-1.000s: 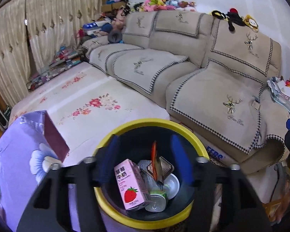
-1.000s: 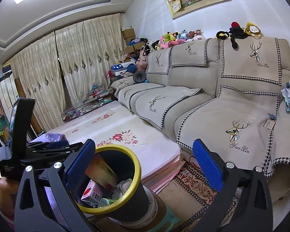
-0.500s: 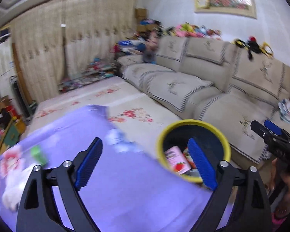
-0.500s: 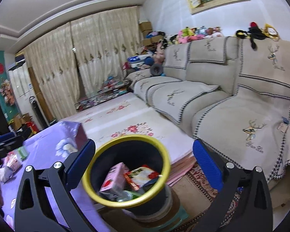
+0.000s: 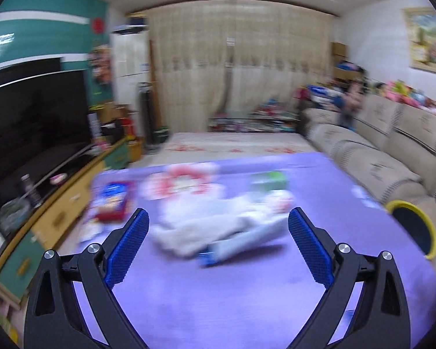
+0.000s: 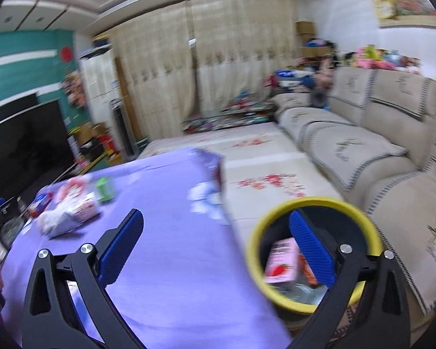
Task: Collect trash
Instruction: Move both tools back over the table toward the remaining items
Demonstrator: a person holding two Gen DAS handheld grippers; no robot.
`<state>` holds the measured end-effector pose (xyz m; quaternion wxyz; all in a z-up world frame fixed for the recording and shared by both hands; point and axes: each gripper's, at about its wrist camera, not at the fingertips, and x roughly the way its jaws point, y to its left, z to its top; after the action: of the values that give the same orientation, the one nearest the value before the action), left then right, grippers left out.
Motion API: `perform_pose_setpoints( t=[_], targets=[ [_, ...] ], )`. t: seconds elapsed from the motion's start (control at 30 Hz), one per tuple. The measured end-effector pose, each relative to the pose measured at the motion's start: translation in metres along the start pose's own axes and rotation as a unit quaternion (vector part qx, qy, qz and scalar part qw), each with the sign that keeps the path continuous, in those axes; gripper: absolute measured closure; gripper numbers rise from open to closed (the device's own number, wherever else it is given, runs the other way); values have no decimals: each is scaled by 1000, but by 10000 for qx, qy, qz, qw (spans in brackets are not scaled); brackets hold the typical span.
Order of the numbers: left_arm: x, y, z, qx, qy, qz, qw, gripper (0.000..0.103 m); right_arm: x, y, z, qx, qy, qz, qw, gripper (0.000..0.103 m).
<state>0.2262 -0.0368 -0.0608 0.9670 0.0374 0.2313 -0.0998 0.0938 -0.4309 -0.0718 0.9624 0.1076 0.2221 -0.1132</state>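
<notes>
Left tongs (image 5: 218, 242): jaws have just been opening and stand wide apart, nothing between the pads. Right tongs (image 6: 215, 247): jaws wide apart, empty.

Remaining trash lies on the purple floral-cloth table (image 5: 247, 305). In the left wrist view the nearest item, a crumpled white plastic wrapper with a pale blue tube-like end (image 5: 218, 237), sits at frame centre, directly ahead of the left tongs and between the lines of the two blue pads, though farther out than their tips. Its long axis appears to run from centre left down to lower centre right, roughly crosswise to the tongs, slightly slanted. Blur prevents a firmer reading of its outline. Behind it: a green carton (image 5: 270, 180) at upper centre right, a blue and red flat packet (image 5: 113, 200) at centre left.

In the right wrist view the same wrapper (image 6: 66, 215) lies at centre left, well apart from the right tongs and off their line. The yellow-rimmed black waste bin (image 6: 314, 203) sits at lower right of that view, beside the table edge, with a pink strawberry milk carton (image 6: 282, 261) already inside.

Judgement: the left hand is nearer and better aligned for the wrapper; the right is closer to the bin. A straight advance with the jaws across the short width should suffice
</notes>
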Motion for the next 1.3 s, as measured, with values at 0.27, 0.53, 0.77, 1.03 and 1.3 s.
perform_pose_setpoints(
  t=[0.27,0.53,0.77,1.03,1.3],
  targets=[
    [11,73,-29,-651,-78,438,9969,8,54,110,11,-841,543,1042,9895,7],
    [-6,52,-26,-506,-331,667,9959,7,95,200,3,-1508,957,1881,9658,7],
    [-8,45,-25,-500,-287,520,9970,6,134,235,-10,-1814,1517,2281,9445,7],
    [-10,48,-26,-649,-325,506,9961,6,152,241,-13,-1977,1684,2685,9276,7],
    [-13,53,-26,-790,-403,606,9942,6,150,250,-25,-2254,1959,3070,9037,20]
  ],
)
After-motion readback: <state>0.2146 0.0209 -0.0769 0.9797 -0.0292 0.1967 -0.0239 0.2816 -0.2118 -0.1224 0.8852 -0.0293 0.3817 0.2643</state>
